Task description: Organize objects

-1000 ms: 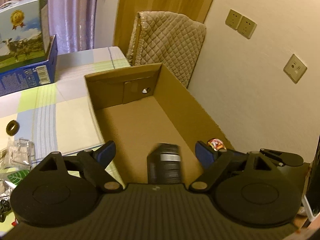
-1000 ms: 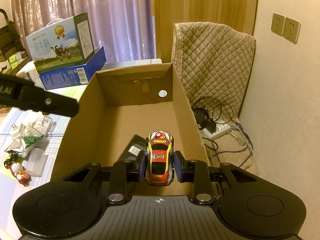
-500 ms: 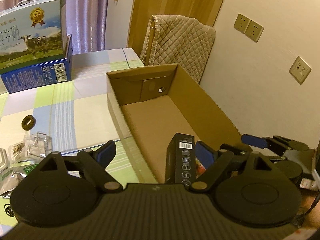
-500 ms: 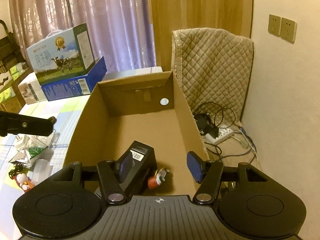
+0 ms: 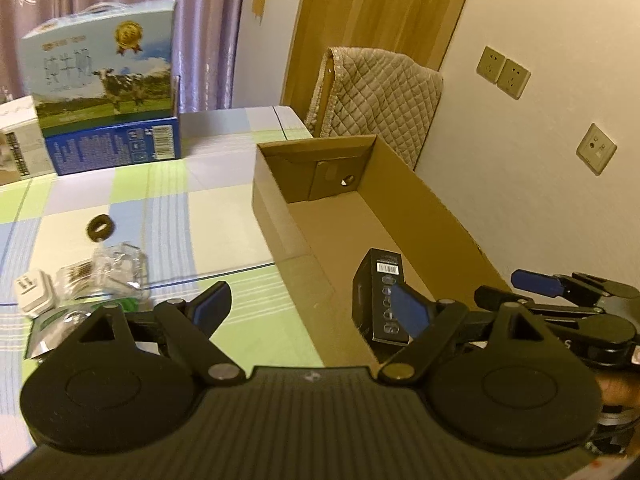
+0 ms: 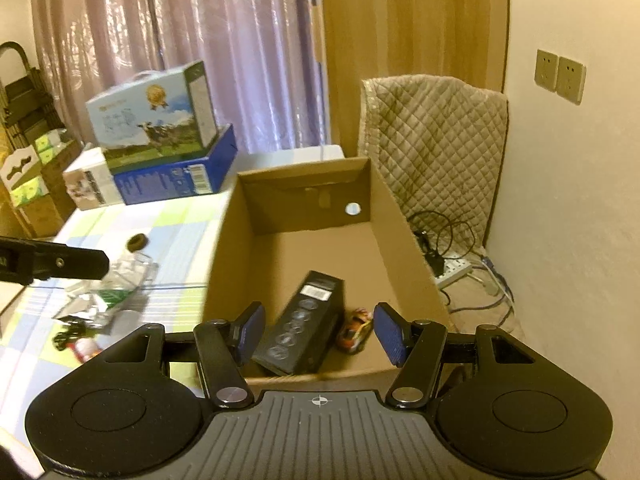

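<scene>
The right tool [image 6: 318,334] is standing with its jaws spread and nothing pinched between them; the left tool [image 5: 308,306] is also spread wide and gripping nothing. Seen from the right wrist, only a dark bar of the left tool is showing at the left edge, so its tips are cut off there.

Just ahead of the right tool, the cardboard box [image 6: 298,196] is lying open on the counter [image 6: 176,232]. Its near wall is partly hiding behind the tool's body, and the near end of the black carton [image 6: 304,322] is getting covered the same way. The black carton is lying flat on the box floor, slanting away from the tool, with a white barcode label on its far end and a row of round icons along its top. Beside it, toward the right blue pad, the toy car [image 6: 354,330] is resting in the box's near corner; it is red, orange and white, blurred, and too small for its markings to be read. From the left wrist the car is not showing.

To the left of the tools, a heap of clear plastic packets [image 5: 108,272] is blurring together on the checked cloth, with a dark ring [image 5: 101,226] beyond it. Farther off, a milk carton [image 6: 154,120] with a cow picture is sitting on a blue box [image 6: 180,172].
</scene>
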Demonstrator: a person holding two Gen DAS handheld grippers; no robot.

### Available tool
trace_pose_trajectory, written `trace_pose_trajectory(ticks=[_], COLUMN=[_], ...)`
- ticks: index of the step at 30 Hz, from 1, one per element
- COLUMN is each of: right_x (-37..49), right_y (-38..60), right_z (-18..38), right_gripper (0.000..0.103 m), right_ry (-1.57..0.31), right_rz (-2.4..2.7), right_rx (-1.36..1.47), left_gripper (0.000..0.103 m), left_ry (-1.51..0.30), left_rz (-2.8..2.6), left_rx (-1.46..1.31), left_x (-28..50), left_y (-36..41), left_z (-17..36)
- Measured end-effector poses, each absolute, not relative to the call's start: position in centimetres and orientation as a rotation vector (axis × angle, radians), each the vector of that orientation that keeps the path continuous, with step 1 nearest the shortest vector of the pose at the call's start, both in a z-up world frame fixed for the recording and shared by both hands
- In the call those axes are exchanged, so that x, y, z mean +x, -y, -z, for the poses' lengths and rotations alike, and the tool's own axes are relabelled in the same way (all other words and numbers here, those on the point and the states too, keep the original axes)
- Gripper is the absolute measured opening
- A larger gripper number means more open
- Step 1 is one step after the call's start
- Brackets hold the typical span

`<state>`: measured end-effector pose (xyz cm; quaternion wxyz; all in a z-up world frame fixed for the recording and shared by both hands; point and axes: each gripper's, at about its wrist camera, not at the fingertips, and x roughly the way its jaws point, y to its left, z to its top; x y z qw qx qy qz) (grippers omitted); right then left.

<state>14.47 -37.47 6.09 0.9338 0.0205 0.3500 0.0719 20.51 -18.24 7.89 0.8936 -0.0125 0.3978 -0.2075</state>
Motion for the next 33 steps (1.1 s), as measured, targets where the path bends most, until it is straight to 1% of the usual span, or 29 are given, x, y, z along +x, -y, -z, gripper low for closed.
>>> trace_pose_trajectory(ticks=[5,11,15,16,21,27,33], right_x=[12.1,9.5,8.5,8.2,7.9,7.7,7.5], right_y=[34.9,31.6,29.3,28.7,26.3,24.5,23.8], right_z=[-7.4,-8.1,-7.6,-7.4,-5.9,-4.3,-3.3], right_gripper=[0.058,0.058,0.058,0.058,0.058,0.058,0.058], right_ry=[-0.697,-0.671,-0.677,-0.681,-0.709,-0.741,-0.755], right_rz=[-0.188,-0.249,-0.292,-0.303,-0.351,-0.378,-0.394], right_rx=[0.045,0.090,0.109,0.112,0.117,0.122,0.118], left_gripper=[0.086,0.091,0.095,0.098,0.102,0.102,0.102], left_ry=[-0.787,-0.739,-0.721,-0.721,-0.741,-0.763,-0.796], left_rz=[0.408,0.362,0.298,0.281,0.165,0.055,0.035], left_rx=[-0.017,0.006,0.034,0.043,0.045,0.029,0.019], left_x=[17.6,14.1,11.5,11.0,8.6,6.9,6.3], left_y=[15.8,12.0,8.6,7.7,2.8,-2.1,-3.6], left_z=[-9.0,-9.8,-9.2,-8.9,-7.3,-5.9,-4.9])
